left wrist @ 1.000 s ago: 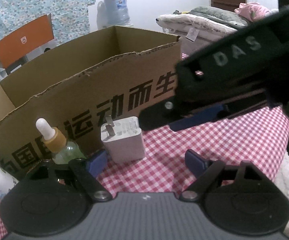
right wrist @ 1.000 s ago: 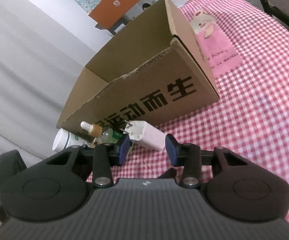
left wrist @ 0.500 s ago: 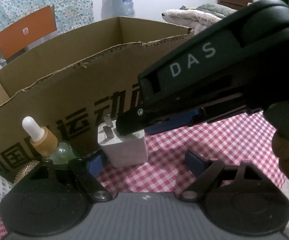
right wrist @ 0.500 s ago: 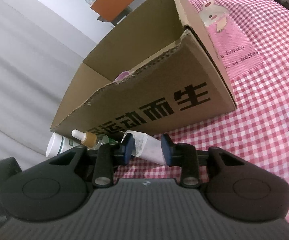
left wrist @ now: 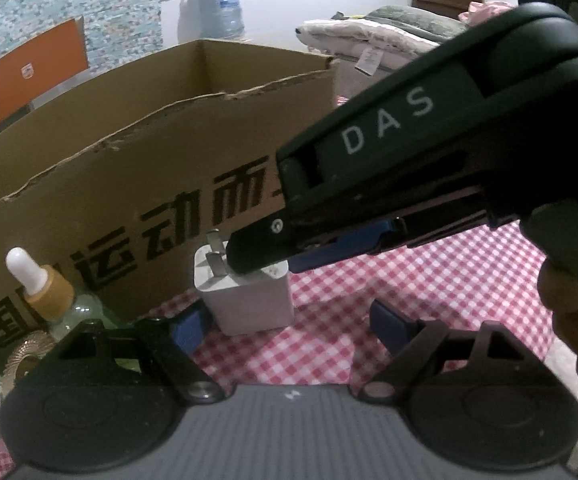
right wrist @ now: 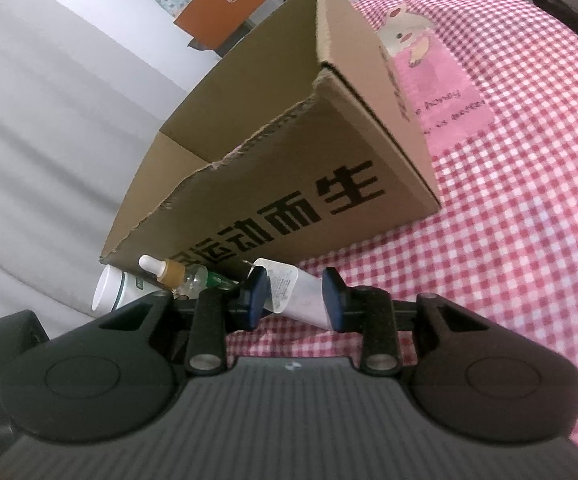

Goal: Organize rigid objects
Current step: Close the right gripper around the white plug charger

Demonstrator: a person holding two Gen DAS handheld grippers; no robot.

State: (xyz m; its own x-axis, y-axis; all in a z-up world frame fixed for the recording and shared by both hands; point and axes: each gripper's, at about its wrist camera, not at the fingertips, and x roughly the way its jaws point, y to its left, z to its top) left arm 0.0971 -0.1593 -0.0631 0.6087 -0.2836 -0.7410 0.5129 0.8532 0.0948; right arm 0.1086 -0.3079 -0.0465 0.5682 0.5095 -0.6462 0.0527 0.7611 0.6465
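The right gripper [right wrist: 295, 294] clamps one white charger [right wrist: 301, 294] just in front of the box [right wrist: 289, 168], on the checked cloth [right wrist: 509, 240]. The charger's long axis runs toward the box, prongs pointing at its printed wall. The left gripper [left wrist: 285, 326] hangs wide and empty. One dropper bottle [left wrist: 49, 292] and one white bottle [right wrist: 111, 292] lie against the box's left end.

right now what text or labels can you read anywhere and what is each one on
"DAS": white letters on the body of the right gripper.
"运动而": large black characters on the front of the cardboard box; the right wrist view adds "生" at the end.
"honey": partly legible on the pink cartoon patch of the cloth.
Fine print on the white charger and the white bottle: too small to read.
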